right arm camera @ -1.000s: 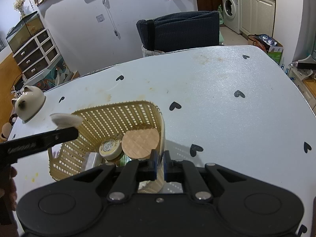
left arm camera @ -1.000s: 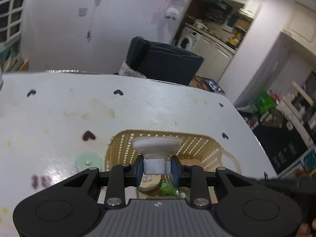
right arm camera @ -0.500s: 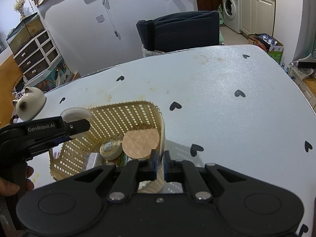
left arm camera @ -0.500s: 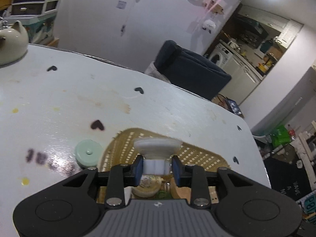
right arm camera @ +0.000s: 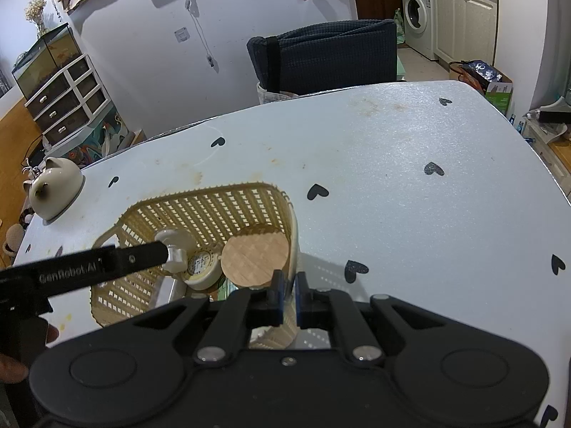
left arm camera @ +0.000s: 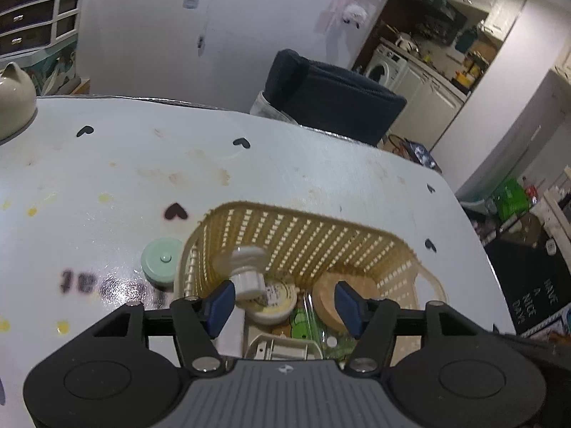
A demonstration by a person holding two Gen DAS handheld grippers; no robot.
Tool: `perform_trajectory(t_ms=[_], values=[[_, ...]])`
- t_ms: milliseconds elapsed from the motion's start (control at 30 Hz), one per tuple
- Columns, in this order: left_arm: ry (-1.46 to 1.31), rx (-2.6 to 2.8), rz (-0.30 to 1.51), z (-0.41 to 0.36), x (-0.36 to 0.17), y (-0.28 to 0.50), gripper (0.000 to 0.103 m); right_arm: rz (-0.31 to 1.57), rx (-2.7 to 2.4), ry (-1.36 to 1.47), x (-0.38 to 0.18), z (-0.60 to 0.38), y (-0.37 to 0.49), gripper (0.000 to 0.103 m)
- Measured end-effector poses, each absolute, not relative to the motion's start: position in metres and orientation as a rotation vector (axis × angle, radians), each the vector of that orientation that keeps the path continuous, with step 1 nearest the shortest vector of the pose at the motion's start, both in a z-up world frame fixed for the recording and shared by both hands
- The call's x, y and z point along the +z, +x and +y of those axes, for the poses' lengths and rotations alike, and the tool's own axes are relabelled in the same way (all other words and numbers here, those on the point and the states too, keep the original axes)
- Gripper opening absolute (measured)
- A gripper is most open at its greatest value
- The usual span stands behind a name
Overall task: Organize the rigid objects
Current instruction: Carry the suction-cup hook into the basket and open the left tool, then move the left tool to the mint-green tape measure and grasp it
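Left wrist view: left gripper [left arm camera: 285,301] gapes wide at bottom centre, empty; white knob [left arm camera: 246,267] lies in the wicker basket [left arm camera: 321,228] beyond. Right gripper [right arm camera: 288,294] is nearly closed around the basket rim.

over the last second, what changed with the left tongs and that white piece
The left tongs opened and let go of the white suction-cup piece, which now lies tilted inside the wicker basket against the round tin. Before, they held it above the basket. The right tongs stayed nearly shut at the basket's rim; the mint lid stayed on the table.
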State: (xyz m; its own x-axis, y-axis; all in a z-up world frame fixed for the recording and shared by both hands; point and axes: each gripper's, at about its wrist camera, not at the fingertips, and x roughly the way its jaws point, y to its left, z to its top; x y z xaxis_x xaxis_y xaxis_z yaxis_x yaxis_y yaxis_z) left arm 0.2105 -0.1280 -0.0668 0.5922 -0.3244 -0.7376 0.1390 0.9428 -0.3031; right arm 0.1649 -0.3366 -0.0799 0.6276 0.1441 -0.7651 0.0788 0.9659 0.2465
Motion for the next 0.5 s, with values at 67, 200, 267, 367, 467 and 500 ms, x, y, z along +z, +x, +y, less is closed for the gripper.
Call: perform_trajectory(t_ms=[67, 200, 267, 367, 467, 500], values=[[-0.205, -0.278, 0.904, -0.128, -0.067, 0.208, 0.070, 0.894, 0.038, 0.268, -0.080, -0.337, 0.165, 0.006], [-0.180, -0.302, 0.902, -0.129, -0.063, 0.202, 0.084, 0.894, 0.038, 0.268, -0.080, -0.337, 0.165, 0.006], [-0.170, -0.319, 0.894, -0.131, -0.060, 0.199, 0.092, 0.894, 0.038, 0.268, -0.080, -0.337, 0.165, 0.006], [-0.156, -0.339, 0.886, -0.132, -0.057, 0.194, 0.100, 0.894, 0.038, 0.268, -0.080, -0.337, 0.165, 0.006], [-0.152, -0.354, 0.887, -0.131, -0.055, 0.190, 0.103, 0.894, 0.038, 0.268, -0.080, -0.337, 0.165, 0.006], [-0.148, -0.354, 0.885, -0.131, -0.054, 0.189, 0.103, 0.894, 0.038, 0.267, -0.080, -0.337, 0.165, 0.006]])
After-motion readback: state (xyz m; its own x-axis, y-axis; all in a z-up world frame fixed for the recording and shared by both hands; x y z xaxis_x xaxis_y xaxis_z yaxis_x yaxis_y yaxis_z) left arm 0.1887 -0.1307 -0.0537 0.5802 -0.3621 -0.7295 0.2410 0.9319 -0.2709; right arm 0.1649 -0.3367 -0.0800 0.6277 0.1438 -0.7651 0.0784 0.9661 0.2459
